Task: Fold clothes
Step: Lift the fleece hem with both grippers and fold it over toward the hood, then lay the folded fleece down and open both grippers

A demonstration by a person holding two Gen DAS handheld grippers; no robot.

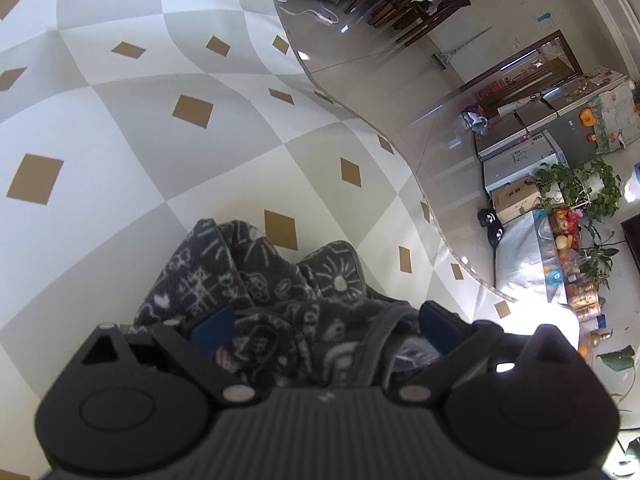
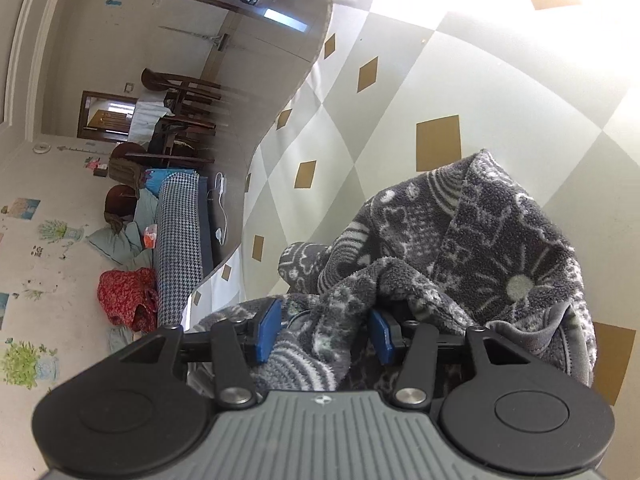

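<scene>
A dark grey fleece garment (image 1: 256, 280) with pale line patterns lies bunched on the checked tablecloth (image 1: 120, 128). In the left wrist view, my left gripper (image 1: 326, 330) is open wide. Its blue pads (image 1: 212, 330) stand well apart on either side of the fabric, which lies loose between them. In the right wrist view the same garment (image 2: 480, 248) is heaped in front of and under my right gripper (image 2: 324, 336). This gripper is partly open; a fold of fleece sits between the blue pads (image 2: 266, 334), whose inner faces show.
The table's wavy edge (image 1: 404, 152) runs along the right of the left wrist view, with shiny floor beyond it. Cabinets, plants (image 1: 580, 188) and boxes stand far off. In the right wrist view there are chairs (image 2: 176, 92), a houndstooth cushion (image 2: 178, 236) and a red cloth (image 2: 128, 292) beyond the edge.
</scene>
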